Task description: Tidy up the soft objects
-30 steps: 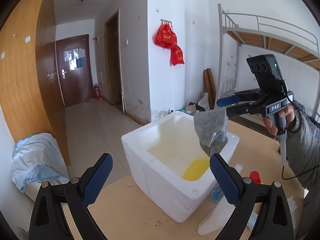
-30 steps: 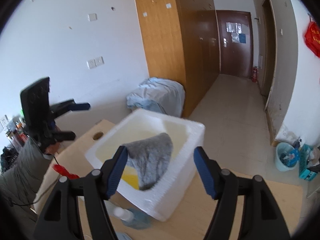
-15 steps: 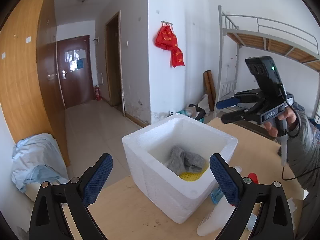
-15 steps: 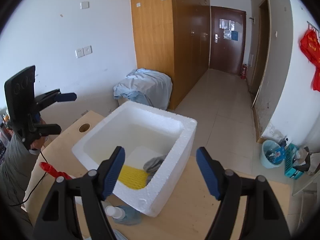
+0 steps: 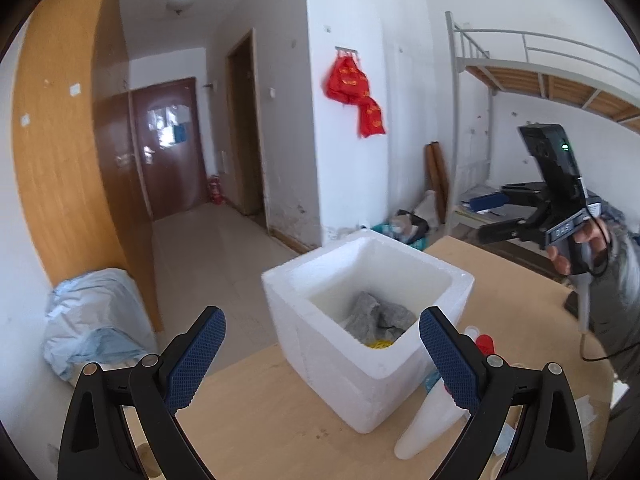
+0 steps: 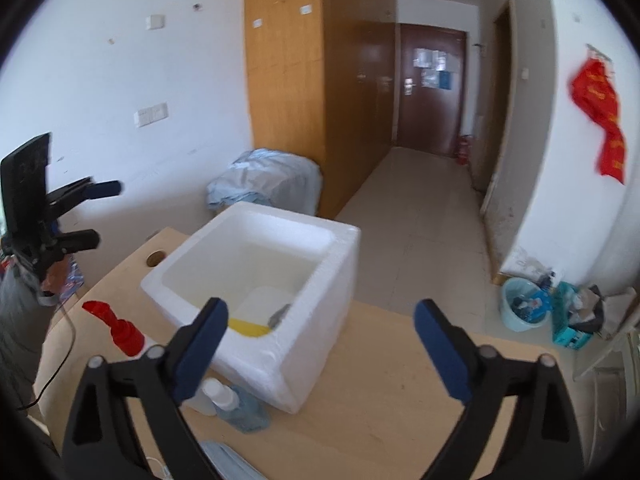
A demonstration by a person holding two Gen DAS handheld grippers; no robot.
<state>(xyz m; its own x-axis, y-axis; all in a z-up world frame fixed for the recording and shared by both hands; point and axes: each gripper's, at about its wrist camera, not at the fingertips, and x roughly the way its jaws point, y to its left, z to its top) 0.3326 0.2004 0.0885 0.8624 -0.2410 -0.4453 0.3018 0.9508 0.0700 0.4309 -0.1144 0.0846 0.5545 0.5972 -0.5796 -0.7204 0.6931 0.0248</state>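
A white foam box (image 5: 368, 344) (image 6: 320, 280) stands on the wooden table (image 5: 256, 416). Inside it a crumpled grey cloth (image 5: 376, 316) lies on a yellow soft thing (image 5: 380, 345); in the right wrist view only a grey edge (image 6: 280, 314) and a yellow strip (image 6: 248, 326) show. My left gripper (image 5: 320, 354) is open and empty in front of the box. My right gripper (image 6: 322, 344) (image 5: 492, 218) hangs back from the box, its jaws opening wide, nothing between them.
A spray bottle with a red trigger (image 6: 120, 330), a small blue-liquid bottle (image 6: 236, 402) and a white bottle (image 5: 432, 420) lie on the table beside the box. The table's far edge drops to a tiled floor. A covered bundle (image 5: 92, 320) and a blue bin (image 6: 524, 308) stand on the floor.
A second ago my right gripper held the grey cloth over the box. It let go, the cloth dropped onto the yellow thing inside, and the right gripper drew back with jaws wider.
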